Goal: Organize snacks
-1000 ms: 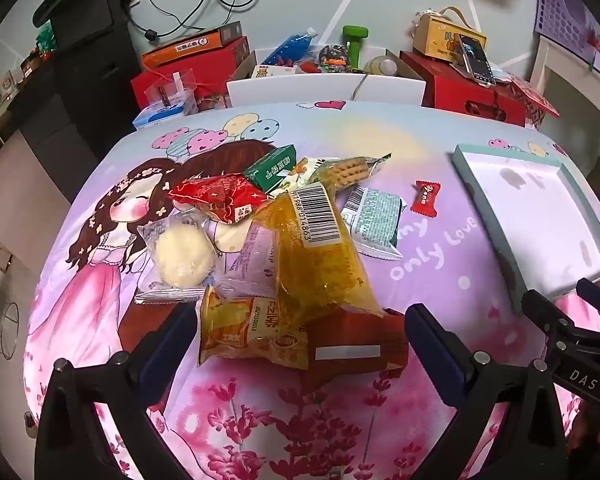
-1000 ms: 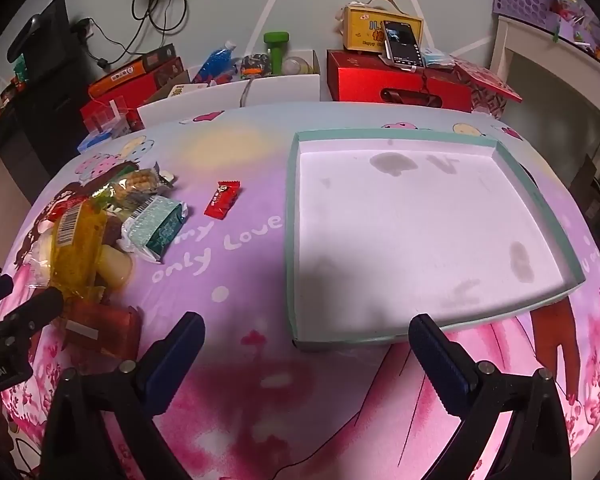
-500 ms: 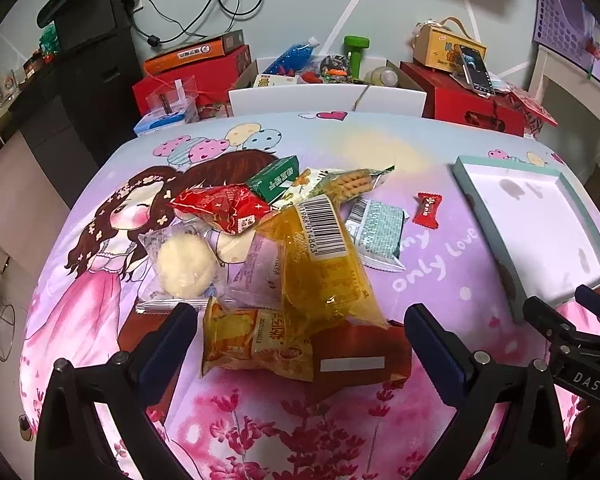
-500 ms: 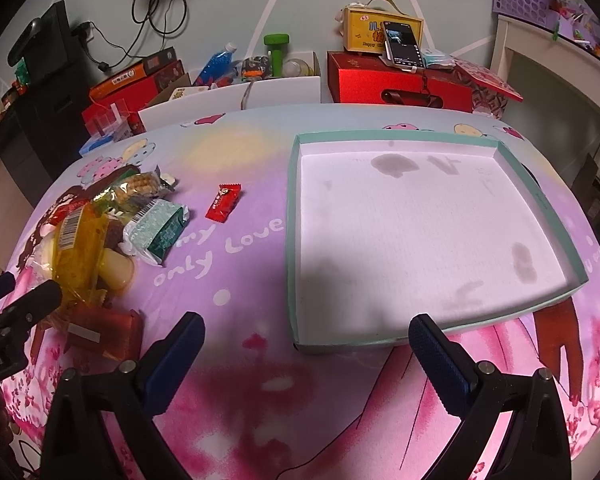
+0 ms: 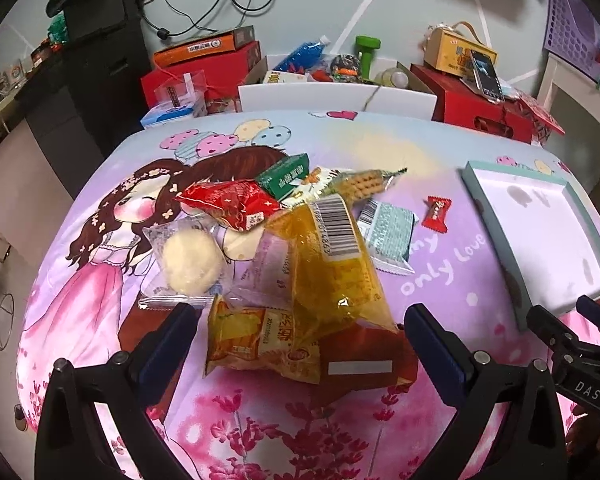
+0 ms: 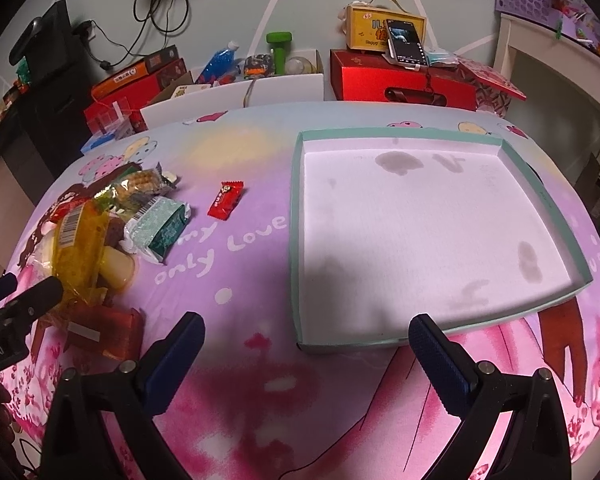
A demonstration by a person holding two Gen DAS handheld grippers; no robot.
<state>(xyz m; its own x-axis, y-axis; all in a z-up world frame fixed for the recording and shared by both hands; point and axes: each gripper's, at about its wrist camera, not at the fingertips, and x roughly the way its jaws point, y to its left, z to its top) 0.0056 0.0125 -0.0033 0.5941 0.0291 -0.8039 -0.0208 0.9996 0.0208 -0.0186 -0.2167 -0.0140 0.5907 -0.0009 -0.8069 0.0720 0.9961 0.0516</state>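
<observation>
Left gripper (image 5: pixel 300 330) gapes over the snack pile (image 5: pixel 300 264); right gripper (image 6: pixel 306 340) gapes before the tray (image 6: pixel 296 240)

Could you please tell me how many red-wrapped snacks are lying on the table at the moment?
2. A large red packet rests on the far-left part of the snack pile; a small red candy lies alone between the pile and the tray. Others may be buried underneath.

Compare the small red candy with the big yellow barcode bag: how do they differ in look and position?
The red candy is tiny and opaque; the yellow bag is far larger and translucent, with a barcode label. The candy lies alone on the cloth, apart from the pile; the bag rests on top of other snacks. The candy sits closer to the tray. Both are sealed and outside the tray.
</observation>
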